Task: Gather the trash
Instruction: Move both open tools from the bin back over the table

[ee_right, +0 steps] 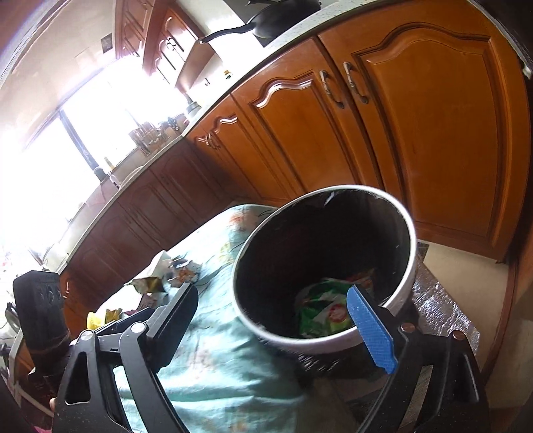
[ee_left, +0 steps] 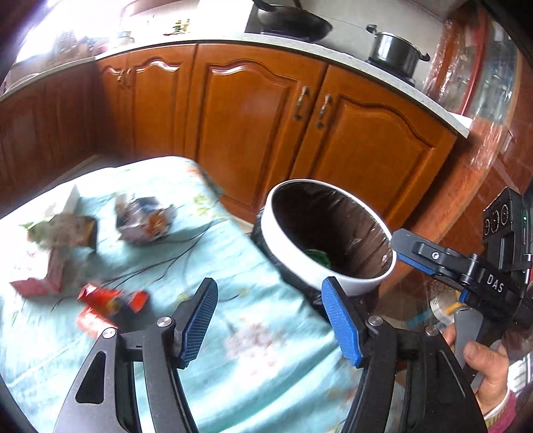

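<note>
A white-rimmed bin (ee_left: 336,283) with a dark liner stands off the table's right edge; it also shows in the right wrist view (ee_right: 408,266), with a green wrapper (ee_right: 319,313) inside. Trash lies on the table: a red wrapper (ee_left: 106,306), a crumpled silver-blue bag (ee_left: 143,219), a brown-green packet (ee_left: 60,233) and a pink carton (ee_left: 43,283). My left gripper (ee_left: 269,299) is open and empty above the cloth, right of the red wrapper. My right gripper (ee_right: 276,306) is open and empty over the bin's near rim; it also shows in the left wrist view (ee_left: 433,256).
The table wears a pale teal flowered cloth (ee_left: 213,333). Orange wooden cabinets (ee_left: 253,110) run behind it, with a pan (ee_left: 293,20) and a pot (ee_left: 396,50) on the counter. More wrappers (ee_right: 156,283) lie at the table's far end. A foil-wrapped surface (ee_right: 439,313) lies under the bin.
</note>
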`<state>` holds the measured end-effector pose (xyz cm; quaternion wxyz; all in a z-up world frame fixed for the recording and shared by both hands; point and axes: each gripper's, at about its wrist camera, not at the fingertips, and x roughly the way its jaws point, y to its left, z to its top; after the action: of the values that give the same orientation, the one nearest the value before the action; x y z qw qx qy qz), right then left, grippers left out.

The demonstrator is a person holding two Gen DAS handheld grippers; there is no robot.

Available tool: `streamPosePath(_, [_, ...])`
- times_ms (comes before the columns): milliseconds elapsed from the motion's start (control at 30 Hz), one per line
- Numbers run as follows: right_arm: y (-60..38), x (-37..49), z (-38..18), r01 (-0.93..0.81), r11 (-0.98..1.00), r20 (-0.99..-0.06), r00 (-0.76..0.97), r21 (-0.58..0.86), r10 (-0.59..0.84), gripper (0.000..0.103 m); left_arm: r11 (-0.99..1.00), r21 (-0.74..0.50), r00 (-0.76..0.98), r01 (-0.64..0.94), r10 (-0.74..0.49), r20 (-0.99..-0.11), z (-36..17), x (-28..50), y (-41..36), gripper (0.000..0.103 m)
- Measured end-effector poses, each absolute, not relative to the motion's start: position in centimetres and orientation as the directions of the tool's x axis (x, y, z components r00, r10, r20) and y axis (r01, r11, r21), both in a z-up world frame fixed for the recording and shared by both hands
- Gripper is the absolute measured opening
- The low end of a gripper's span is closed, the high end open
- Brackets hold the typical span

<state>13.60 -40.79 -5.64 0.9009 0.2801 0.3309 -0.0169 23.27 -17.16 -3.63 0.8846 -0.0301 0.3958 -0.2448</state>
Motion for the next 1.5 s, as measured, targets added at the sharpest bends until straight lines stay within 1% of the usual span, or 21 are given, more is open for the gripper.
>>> streamPosePath(200, [-36.5,14.0,-5.6,0.156,0.853,-0.605,0.768,0.498,0.213,0.093,0.907,-0.268,0.600,0.325,-0.416,-0.683,-3.3,20.8,-12.6,0.064])
streamPosePath(467, [-31.0,15.7,-6.6,0.069,0.867,-0.635,0.710,0.494,0.305,0.093,0.935,-0.291,0.641,0.205,-0.353,-0.681,-2.9,17.9,-5.8,0.064])
streamPosePath(667, [-27.8,16.3,-7.0,0.030,0.873,-0.649,0.681,0.486,0.338,0.093,0.944,-0.307,0.662,0.121,-0.307,-0.684,-3.1,16.5,-1.6,0.064])
streamPosePath(1200, [-22.0,19.7,-8.5,-0.033,0.886,-0.680,0.628,0.463,0.378,0.093,0.947,-0.320,0.681,-0.018,-0.223,-0.698,-3.7,15.7,5.7,0.064])
streamPosePath(1367, [-21.1,21.0,-8.6,-0.036,0.902,-0.688,0.634,0.430,0.353,0.093,0.955,-0.289,0.685,-0.062,-0.170,-0.709,-3.6,16.8,7.6,0.065])
streamPosePath(1500, [-20.4,22.1,-8.7,-0.050,0.912,-0.697,0.627,0.408,0.346,0.093,0.966,-0.241,0.696,-0.097,-0.107,-0.710,-3.1,18.3,9.5,0.068])
